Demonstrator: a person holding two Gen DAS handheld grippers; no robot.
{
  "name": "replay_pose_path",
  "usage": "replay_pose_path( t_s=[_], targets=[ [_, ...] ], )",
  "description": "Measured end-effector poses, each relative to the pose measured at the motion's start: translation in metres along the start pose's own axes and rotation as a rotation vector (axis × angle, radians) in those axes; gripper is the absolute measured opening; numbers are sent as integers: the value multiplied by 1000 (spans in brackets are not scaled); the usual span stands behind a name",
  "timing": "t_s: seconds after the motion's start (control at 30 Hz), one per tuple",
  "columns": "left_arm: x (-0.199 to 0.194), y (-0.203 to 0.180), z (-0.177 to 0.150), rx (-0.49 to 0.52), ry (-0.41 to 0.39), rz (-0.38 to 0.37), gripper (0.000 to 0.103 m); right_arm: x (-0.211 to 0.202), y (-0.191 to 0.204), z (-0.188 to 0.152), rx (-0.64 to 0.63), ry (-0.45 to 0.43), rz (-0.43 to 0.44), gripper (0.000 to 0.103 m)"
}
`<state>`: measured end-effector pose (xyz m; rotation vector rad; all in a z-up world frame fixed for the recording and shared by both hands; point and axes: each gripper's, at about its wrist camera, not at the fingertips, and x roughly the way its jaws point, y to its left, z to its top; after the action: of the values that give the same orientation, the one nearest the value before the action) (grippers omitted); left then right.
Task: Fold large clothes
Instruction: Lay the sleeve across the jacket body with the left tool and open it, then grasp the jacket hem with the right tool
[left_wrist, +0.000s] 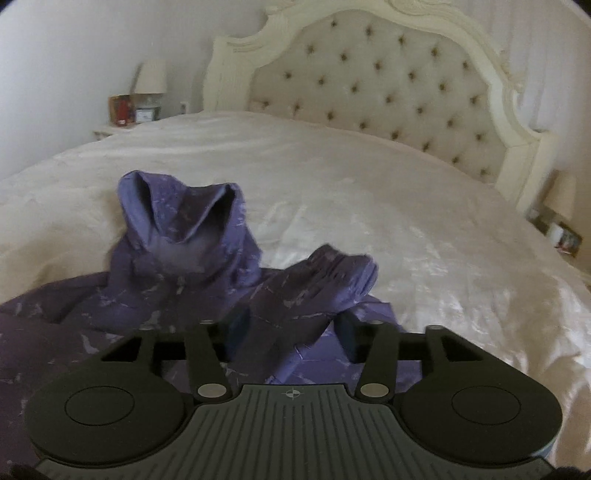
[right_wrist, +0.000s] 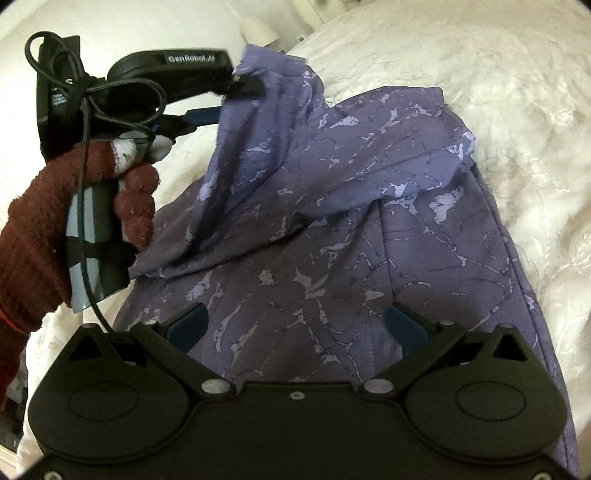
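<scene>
Purple garment (right_wrist: 332, 206) spread on white bed (right_wrist: 498, 92), centre frame. Left gripper (left_wrist: 291, 328), jaws parted, a fold of sleeve (left_wrist: 321, 280) loose between them. Right gripper (right_wrist: 295, 325) released wide above the fabric, lower centre.

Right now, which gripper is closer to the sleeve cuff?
Left. The left gripper has the sleeve cuff running between its fingers; the right gripper hangs open over the garment's body, away from it.

White bed (left_wrist: 369, 192), purple hooded garment (left_wrist: 184, 236) on it
</scene>
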<state>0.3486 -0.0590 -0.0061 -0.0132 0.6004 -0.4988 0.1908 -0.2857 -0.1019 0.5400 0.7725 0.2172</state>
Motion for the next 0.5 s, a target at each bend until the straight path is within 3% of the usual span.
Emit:
replay_pose_path(
  t_s=[0.13, 0.23, 0.37, 0.5],
  targets=[
    [-10, -5, -2, 33, -23, -38, 75, 1, 0, 1, -13, 6, -8, 102],
    [-17, -4, -7, 52, -48, -48, 79, 1, 2, 3, -25, 9, -18, 102],
    [-26, 6, -16, 59, -25, -19, 80, 0, 5, 11, -40, 4, -34, 102],
    [-37, 32, -36, 2, 25, 71, 80, -5, 8, 27, -81, -41, -42, 102]
  ],
)
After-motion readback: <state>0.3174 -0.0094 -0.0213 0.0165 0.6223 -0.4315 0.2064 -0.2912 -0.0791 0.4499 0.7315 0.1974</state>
